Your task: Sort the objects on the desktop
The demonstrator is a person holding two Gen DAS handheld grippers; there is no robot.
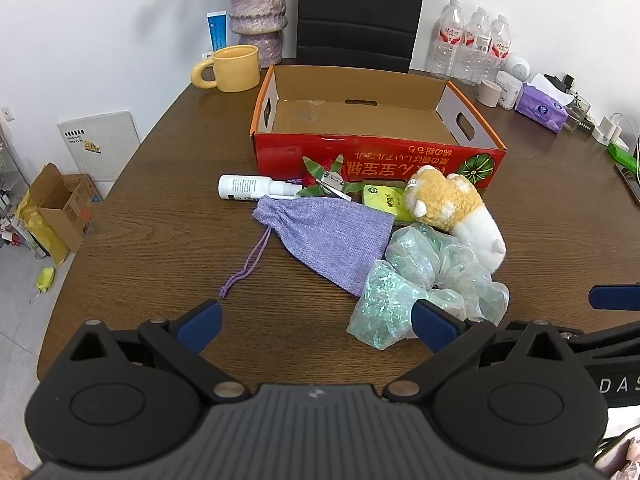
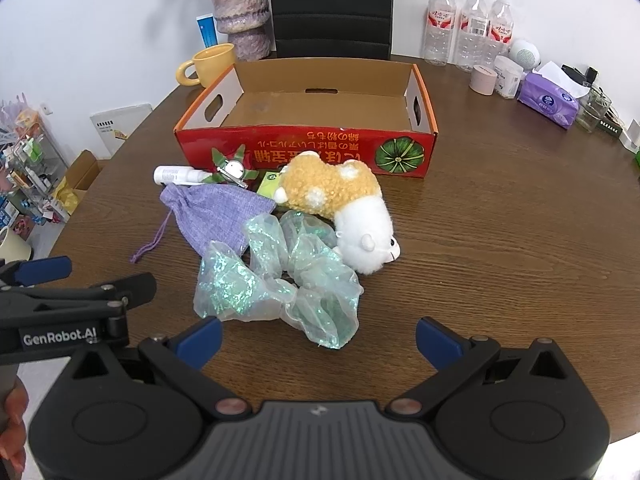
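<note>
An open red cardboard box stands empty mid-table. In front of it lie a white spray bottle, a green leaf clip, a green packet, a purple drawstring pouch, a yellow-and-white plush toy and a shimmery green organza scrunchie. My left gripper is open and empty, just short of the pouch and scrunchie. My right gripper is open and empty, just short of the scrunchie.
A yellow mug, a purple vase, a black chair, water bottles, a tissue pack and small jars line the table's far edge. Boxes stand on the floor at left.
</note>
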